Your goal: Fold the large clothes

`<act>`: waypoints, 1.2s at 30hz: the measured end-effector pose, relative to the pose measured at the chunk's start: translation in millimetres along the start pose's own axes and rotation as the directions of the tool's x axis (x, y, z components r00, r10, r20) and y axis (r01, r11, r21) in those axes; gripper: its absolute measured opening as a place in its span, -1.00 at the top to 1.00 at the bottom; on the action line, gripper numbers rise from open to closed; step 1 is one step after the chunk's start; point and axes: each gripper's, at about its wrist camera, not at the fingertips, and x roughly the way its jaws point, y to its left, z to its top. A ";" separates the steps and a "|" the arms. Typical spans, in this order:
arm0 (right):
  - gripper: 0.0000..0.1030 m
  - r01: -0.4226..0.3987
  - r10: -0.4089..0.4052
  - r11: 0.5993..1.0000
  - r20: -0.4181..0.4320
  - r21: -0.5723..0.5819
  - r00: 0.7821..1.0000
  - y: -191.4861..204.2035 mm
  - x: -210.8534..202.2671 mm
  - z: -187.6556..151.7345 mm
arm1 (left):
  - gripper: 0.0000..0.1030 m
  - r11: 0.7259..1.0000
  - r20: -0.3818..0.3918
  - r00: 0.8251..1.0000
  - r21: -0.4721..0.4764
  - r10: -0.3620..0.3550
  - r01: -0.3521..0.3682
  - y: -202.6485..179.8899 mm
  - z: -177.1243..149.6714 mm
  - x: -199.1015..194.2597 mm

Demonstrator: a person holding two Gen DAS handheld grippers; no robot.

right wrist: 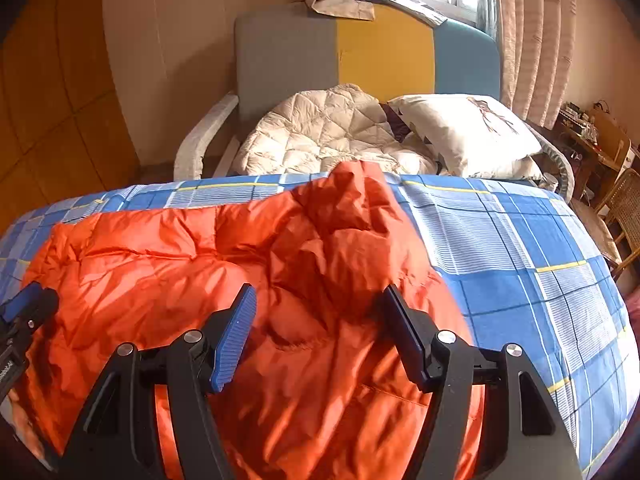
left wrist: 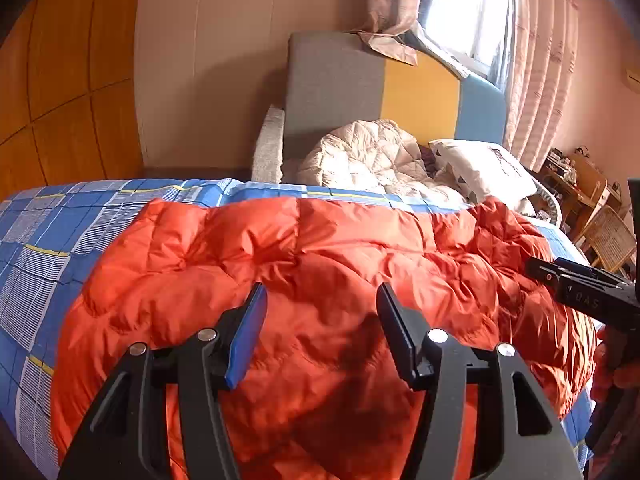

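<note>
Orange quilted down jacket [left wrist: 320, 280] spread across bed [right wrist: 540, 260] with blue plaid sheet, long axis running left to right, bulk lying directly below and ahead of both grippers. Left gripper [left wrist: 322, 332] poised over middle of garment, jaws spread, nothing between them; fabric visible under the gap, not pinched. Right gripper [right wrist: 318, 336] over right portion, jaws likewise spread and empty. Crumpled raised part, possibly hood or sleeve, at far right edge of jacket [right wrist: 352, 200], just ahead of right gripper and nearer to it than to left. Shell glossy, slippery-looking, puffed in stitched panels, heavily creased at right, smoother at left. Likely to compress under a pinch and spring back. Beyond bed: cream quilted cover [right wrist: 320, 132], printed pillow [right wrist: 460, 128], headboard in grey, yellow and blue panels [right wrist: 288, 52].
</note>
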 end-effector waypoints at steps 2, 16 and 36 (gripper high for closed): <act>-0.27 0.015 -0.015 1.000 -0.007 0.009 1.000 -11.0 0.3 -5.9 | -0.10 1.000 -0.008 1.000 0.007 -0.007 0.007 -5.0 -4.4 0.0; -0.41 -0.010 0.017 0.994 -0.064 0.106 0.998 -40.9 35.6 -29.8 | -0.09 0.999 -0.062 0.998 0.048 -0.007 0.010 -8.9 -21.5 21.9; -0.59 -0.121 0.143 0.970 -0.093 0.210 0.985 -73.7 7.2 -29.5 | -0.07 0.996 -0.109 0.991 0.047 -0.072 0.077 5.4 -29.4 36.9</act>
